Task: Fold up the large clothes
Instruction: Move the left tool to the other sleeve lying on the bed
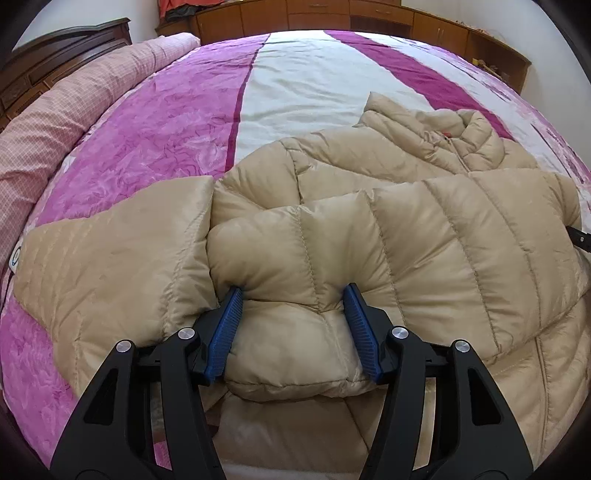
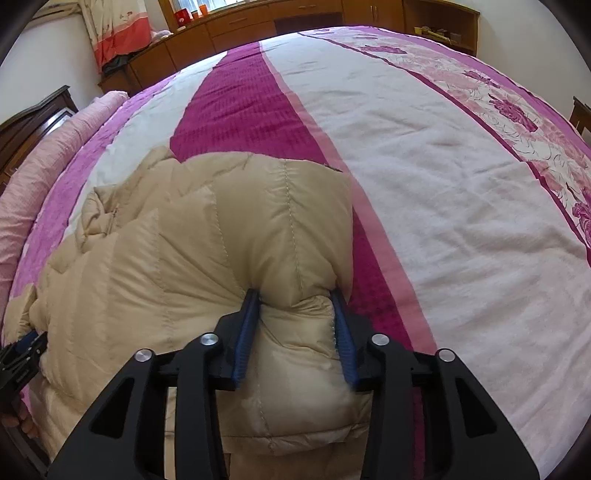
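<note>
A big bed (image 1: 303,85) is seen, and it is covered by a bedspread (image 2: 424,184) with white, pink and dark purple stripes and flowers. To the left of the bed, a dark wooden headboard (image 1: 48,62) is seen, and a long rolled pink checked quilt (image 1: 74,110) is laid beside it along that side of the bed. Behind the bed, brown wooden cabinets (image 1: 332,18) are lined up along the wall. On the bed, near its front edge, a puffy beige jacket (image 1: 369,221) is spread out. It is soft and shiny, with stitched lines running across it, and its collar (image 1: 476,136) is pointed toward the far side of the bed. A thick fold of the jacket is squeezed between the blue pads of the left gripper (image 1: 293,299), so its jaws are held partly apart by the cloth. Farther right on the jacket, another fat fold is pinched the same way by the right gripper (image 2: 295,299).
</note>
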### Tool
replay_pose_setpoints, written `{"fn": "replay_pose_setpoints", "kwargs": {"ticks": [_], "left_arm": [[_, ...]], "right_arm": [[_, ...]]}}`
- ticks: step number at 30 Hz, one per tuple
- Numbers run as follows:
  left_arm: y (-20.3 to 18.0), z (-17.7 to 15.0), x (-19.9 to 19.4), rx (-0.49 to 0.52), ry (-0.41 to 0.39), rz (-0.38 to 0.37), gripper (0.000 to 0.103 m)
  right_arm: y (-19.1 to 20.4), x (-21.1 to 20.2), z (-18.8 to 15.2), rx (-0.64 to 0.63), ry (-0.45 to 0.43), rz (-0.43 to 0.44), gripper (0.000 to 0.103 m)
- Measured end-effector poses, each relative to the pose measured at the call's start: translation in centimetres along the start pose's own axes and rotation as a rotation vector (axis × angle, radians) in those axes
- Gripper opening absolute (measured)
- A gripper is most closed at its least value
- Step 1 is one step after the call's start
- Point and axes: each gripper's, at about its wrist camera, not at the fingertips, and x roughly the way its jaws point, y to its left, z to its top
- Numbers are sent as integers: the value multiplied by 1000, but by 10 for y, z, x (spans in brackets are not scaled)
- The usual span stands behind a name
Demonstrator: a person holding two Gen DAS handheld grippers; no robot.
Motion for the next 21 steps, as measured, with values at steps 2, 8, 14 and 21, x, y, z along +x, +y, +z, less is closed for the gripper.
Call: {"fn": "replay_pose_setpoints", "kwargs": {"ticks": [2,8,14,21], "left_arm": [[0,1,-1,-3,0,0,58],[3,0,-19,0,-5,-37,66],[1,-3,-57,17,-35,-54,74],[27,-11,-102,-32,-100,-20,74]], "right_arm": [[0,0,-1,-2,-2,0,49],[3,-24,-3,-16,-41,16,68],[19,-64,-11,-48,-81,63,73],[51,-109,-31,-102,-102,118,76]]}}
